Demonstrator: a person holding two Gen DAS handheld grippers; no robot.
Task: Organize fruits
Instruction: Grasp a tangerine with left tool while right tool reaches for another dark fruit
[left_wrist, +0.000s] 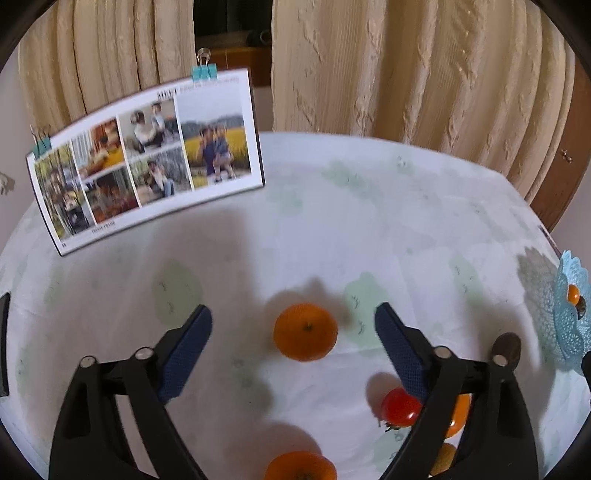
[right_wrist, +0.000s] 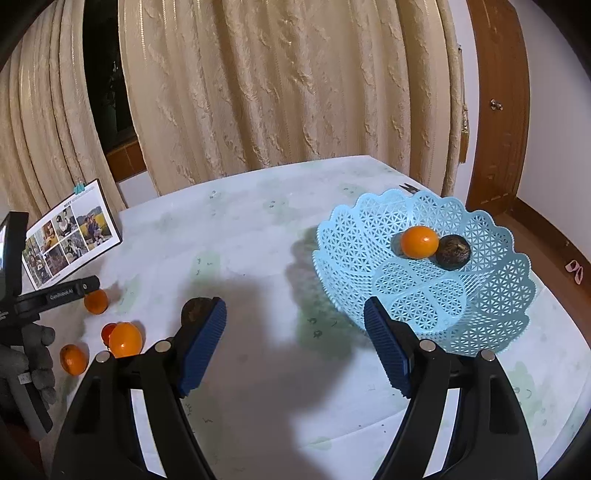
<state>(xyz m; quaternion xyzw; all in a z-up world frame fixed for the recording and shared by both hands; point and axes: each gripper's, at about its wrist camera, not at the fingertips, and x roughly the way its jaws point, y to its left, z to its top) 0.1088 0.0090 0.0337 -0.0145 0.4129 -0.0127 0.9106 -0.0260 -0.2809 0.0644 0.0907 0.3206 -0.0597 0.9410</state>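
Observation:
My left gripper is open, its fingers either side of an orange on the tablecloth, slightly above it. A second orange, a red tomato, another orange fruit and a dark brown fruit lie nearby. My right gripper is open and empty over the cloth, left of the light blue lattice basket. The basket holds an orange and a dark fruit. In the right wrist view the loose fruits lie at the left: oranges, tomato, brown fruit.
A clipped photo board stands at the table's back left. Beige curtains hang behind the table. A wooden door is at the right. The gloved hand holding the left gripper shows at the left edge. The basket's rim shows at the far right.

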